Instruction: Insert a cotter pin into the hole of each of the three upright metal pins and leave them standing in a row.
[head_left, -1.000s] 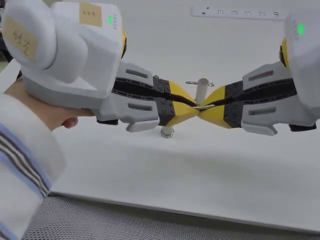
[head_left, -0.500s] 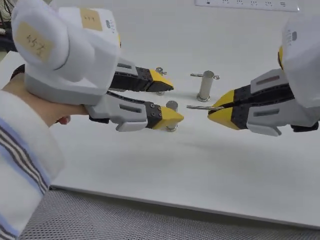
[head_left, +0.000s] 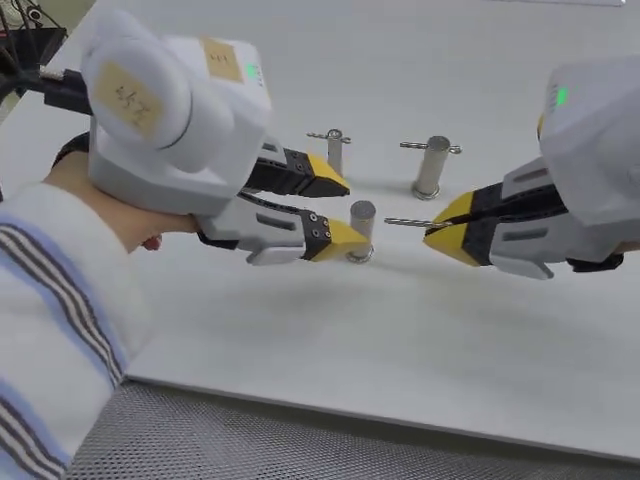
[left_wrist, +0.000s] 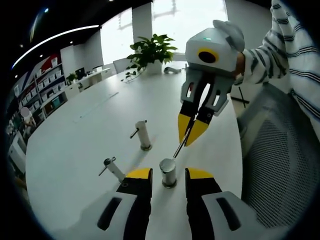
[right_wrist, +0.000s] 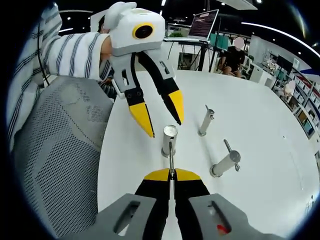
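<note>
Three upright metal pins stand on the white table. The near pin has nothing through it. My left gripper is open, and its jaws flank this pin without touching it. My right gripper is shut on a cotter pin, whose free end points at the near pin's top from just to its right. The two far pins each carry a cotter pin through the top.
The table's front edge meets a grey mesh surface below. A striped sleeve covers the left arm. A potted plant stands at the table's far end in the left gripper view.
One second ago both grippers were shut on the cotter pin. The left one has let go, opened and pulled back to the left, so its jaws now flank the near pin.
</note>
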